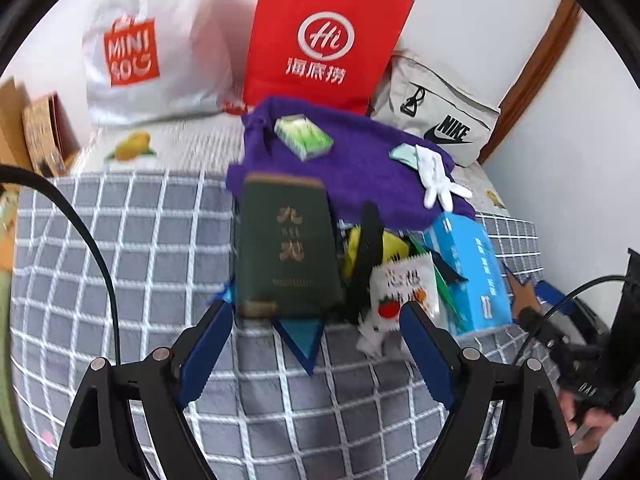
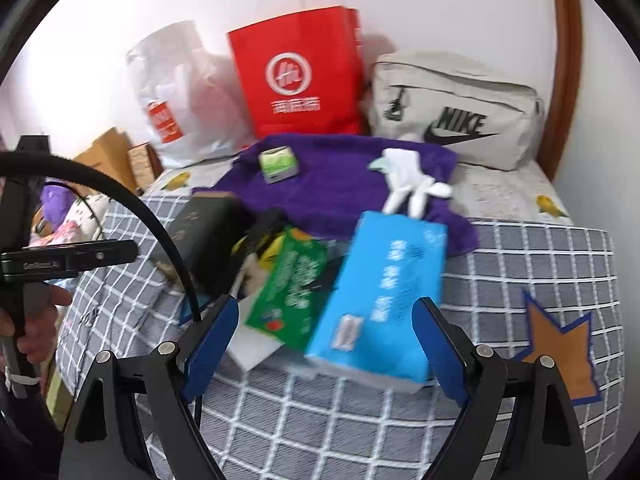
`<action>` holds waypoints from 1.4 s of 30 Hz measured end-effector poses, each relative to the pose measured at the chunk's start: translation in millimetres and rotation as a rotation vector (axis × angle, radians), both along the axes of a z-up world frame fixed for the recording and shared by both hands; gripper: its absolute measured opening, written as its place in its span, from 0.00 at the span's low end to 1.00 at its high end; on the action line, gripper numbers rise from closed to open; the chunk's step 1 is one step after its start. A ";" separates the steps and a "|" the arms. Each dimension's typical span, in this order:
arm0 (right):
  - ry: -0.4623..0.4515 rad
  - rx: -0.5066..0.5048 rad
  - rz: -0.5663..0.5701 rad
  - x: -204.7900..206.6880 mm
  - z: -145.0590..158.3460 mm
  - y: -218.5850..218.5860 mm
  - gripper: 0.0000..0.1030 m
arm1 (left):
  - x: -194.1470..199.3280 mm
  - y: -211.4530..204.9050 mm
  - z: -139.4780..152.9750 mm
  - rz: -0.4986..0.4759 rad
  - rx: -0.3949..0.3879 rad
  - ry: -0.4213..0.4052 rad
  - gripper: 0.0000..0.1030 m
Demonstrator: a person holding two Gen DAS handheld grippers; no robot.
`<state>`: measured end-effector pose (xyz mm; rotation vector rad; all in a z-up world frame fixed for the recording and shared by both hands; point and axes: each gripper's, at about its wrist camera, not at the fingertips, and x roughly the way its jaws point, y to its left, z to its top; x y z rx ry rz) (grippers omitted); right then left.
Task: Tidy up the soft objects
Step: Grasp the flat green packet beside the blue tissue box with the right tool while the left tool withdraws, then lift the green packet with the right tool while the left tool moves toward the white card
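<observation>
My left gripper [image 1: 316,316] and right gripper [image 2: 326,322] both gape wide, holding nothing. Just past them sits the soft blue tissue pack [image 2: 384,292]; behind it lie the fuzzy purple towel [image 2: 340,184] and white cloth glove [image 2: 408,182]. I think nothing is sorted yet.

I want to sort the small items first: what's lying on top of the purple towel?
On the purple towel lie a small green pack and a white glove over a pale green scrap. Anything beneath the towel is hidden.

Open grey checked blanket [image 1: 140,248] before cluttered pile (bags [image 1: 320,36] behind)
</observation>
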<state>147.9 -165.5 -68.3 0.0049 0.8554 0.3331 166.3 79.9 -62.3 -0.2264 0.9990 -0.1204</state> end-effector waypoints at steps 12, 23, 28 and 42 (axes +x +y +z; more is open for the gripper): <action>0.006 -0.210 0.113 3.5 -34.6 56.2 0.59 | -25.0 12.8 0.1 0.038 0.055 -0.025 0.82; -0.020 -0.272 0.121 9.3 -43.9 59.9 0.11 | -22.2 20.0 -5.5 0.031 0.029 -0.012 0.82; 0.009 -0.284 0.132 25.4 -48.6 68.7 0.11 | -21.0 23.6 -11.2 0.039 0.020 -0.001 0.82; 0.053 -0.093 0.062 36.8 -22.8 40.7 0.05 | -18.4 17.4 -18.3 0.006 0.062 0.019 0.82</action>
